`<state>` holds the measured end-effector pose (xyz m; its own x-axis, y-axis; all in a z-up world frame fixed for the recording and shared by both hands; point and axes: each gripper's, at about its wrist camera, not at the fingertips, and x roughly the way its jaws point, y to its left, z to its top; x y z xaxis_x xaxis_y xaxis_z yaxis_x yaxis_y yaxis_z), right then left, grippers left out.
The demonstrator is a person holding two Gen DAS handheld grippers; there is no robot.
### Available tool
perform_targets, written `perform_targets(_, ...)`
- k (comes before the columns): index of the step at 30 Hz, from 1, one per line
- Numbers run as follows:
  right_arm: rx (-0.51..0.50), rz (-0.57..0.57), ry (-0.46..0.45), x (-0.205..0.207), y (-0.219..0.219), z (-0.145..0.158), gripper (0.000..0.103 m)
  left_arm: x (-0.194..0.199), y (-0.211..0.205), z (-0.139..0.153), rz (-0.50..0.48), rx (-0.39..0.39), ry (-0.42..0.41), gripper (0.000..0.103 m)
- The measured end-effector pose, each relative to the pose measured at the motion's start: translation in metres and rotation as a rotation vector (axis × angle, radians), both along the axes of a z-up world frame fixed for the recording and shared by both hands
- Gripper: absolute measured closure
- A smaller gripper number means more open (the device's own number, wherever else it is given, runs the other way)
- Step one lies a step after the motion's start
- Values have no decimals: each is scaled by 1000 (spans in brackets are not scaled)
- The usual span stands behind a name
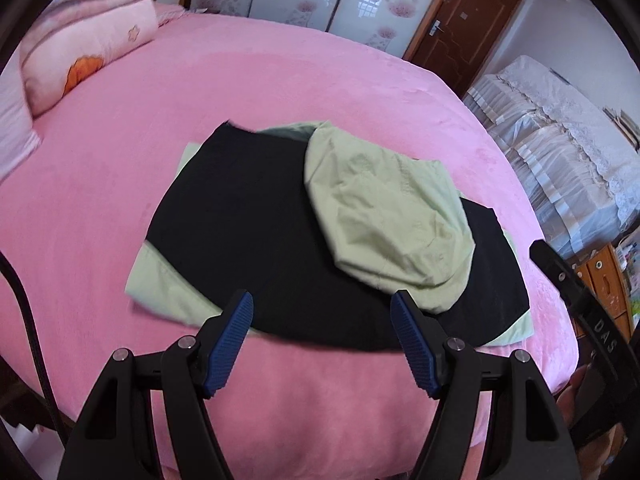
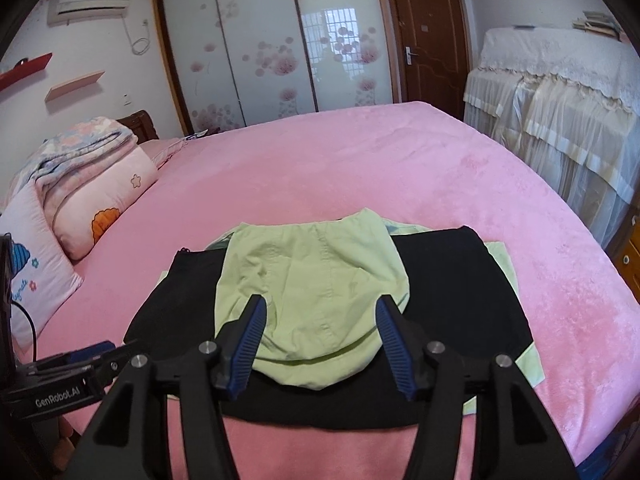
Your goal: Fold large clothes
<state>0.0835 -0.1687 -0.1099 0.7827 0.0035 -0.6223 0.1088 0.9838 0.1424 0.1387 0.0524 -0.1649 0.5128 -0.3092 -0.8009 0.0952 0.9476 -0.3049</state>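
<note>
Right now both of my grippers hang over the near edge of the pink bed (image 1: pixel 280 80), and neither has hold of anything. My left gripper (image 1: pixel 322 320) has its jaws spread wide with only air between the blue pads; my right gripper (image 2: pixel 320 324) stands open too, nothing pinched. The green garment (image 2: pixel 316 292) lies half folded, one flap turned over onto the black board (image 2: pixel 460 300) (a folding template, I'd guess) that rests on top of it, with green corners poking out on each side. My worry is that loose, puffy flap: it could slide back off the board. If I catch the board along with the cloth on the next grab, the whole stack could shift and skew the fold.
</note>
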Motion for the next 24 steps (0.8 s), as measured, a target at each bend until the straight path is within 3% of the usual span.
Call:
perform_targets(2, -4, 13, 7, 1, 7, -4, 46, -4, 15, -15, 19, -32, 23, 33)
perform_targets(6, -19, 39, 29, 7, 21, -15, 46, -7, 52, -57, 81, -178, 101, 33)
perform_targets(14, -15, 76, 80, 20, 37, -38, 46, 16, 85, -138, 198, -458, 179, 33)
perform_targets(16, -28, 78, 76, 21, 39, -40, 46, 24, 89, -151, 229, -515, 159, 33)
perform_targets(19, -44, 74, 80, 25, 38, -44, 46, 37, 84, -152, 227, -520, 109, 33)
perform_targets(24, -34, 69, 86, 32, 32, -50, 46, 60, 66, -148, 225, -437, 58, 33)
